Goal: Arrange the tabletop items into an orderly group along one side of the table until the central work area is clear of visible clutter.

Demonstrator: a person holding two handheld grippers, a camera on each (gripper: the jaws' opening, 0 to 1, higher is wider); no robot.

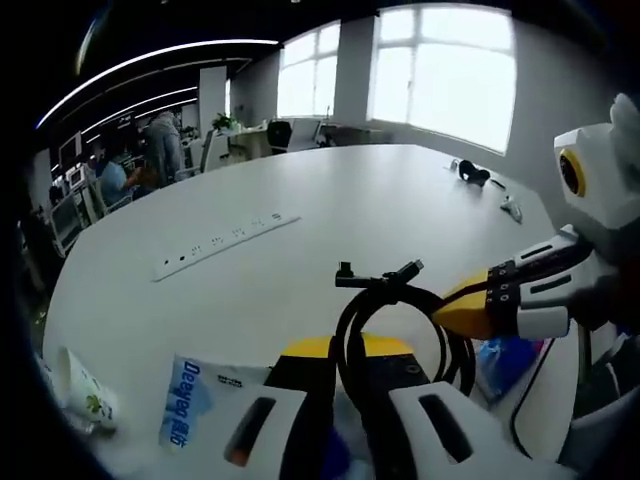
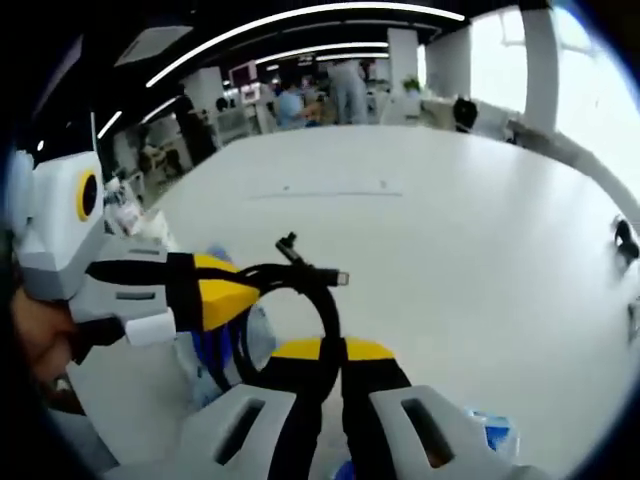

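You are gripping the coiled black cable [image 1: 400, 320] with both grippers: the left gripper [image 1: 345, 405] is clamping the loop at the bottom centre of the left gripper view, and the right gripper [image 2: 335, 395] is pinching the same coil at the bottom centre of the right gripper view. Each gripper is also showing in the other's view, yellow tips on the cable.

The job is looking unfinished. The white power strip [image 1: 225, 243] is lying left of centre on the counter [image 1: 400, 200]; a blue-and-white packet [image 1: 195, 400] and a crumpled wrapper [image 1: 85, 395] are sitting at lower left, another blue packet [image 1: 510, 360] at lower right. Small dark items [image 1: 475, 175] are lying at the far upper right edge, too small to identify. The middle is mostly bare already.

The counter is broad, white and matte. The room is looking like an open office: big bright windows [image 1: 450, 70] at upper right, ceiling light strips at upper left, people at desks [image 1: 130, 170] far left.
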